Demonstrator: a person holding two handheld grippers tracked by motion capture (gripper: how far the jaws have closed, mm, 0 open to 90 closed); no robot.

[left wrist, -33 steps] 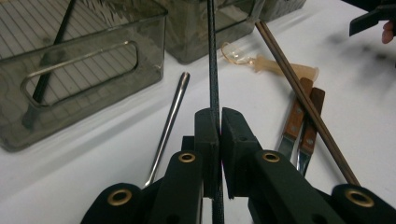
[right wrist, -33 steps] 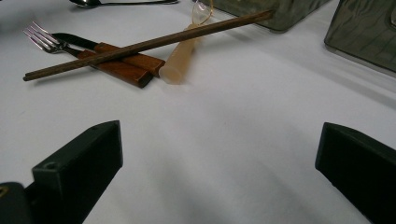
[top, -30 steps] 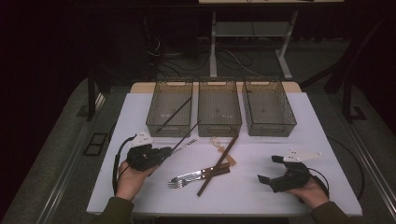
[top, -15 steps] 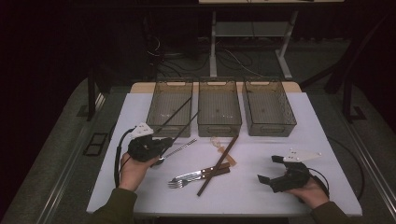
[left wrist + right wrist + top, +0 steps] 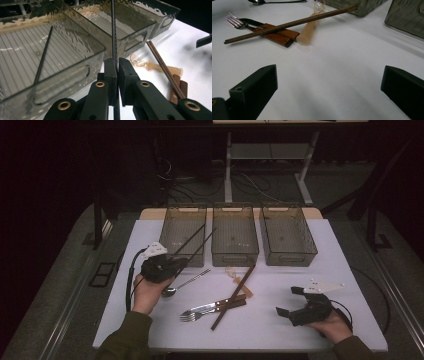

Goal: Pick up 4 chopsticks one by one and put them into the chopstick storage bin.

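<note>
Black chopstick (image 5: 114, 37) pinched thin in the left gripper (image 5: 181, 264), tip over the near rim of the left bin (image 5: 175, 245).

Narrow grip, so it could swivel or slide out and clip the rim instead of dropping beside the one black stick (image 5: 43, 58) already inside. Right gripper (image 5: 290, 301) rests on the desk (image 5: 350, 265), fingers wide apart and empty. Count: three bins, one brown chopstick (image 5: 234, 296), fork (image 5: 192, 315), metal spoon (image 5: 182, 284), probably a clear spoon (image 5: 310, 28), a knife (image 5: 252, 23).

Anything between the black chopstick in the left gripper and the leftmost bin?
Nothing visible. The left gripper is shut on the black chopstick, whose tip angles up over the near wall of the left bin. Inside lies one other black chopstick, with bare floor beside it.
</note>
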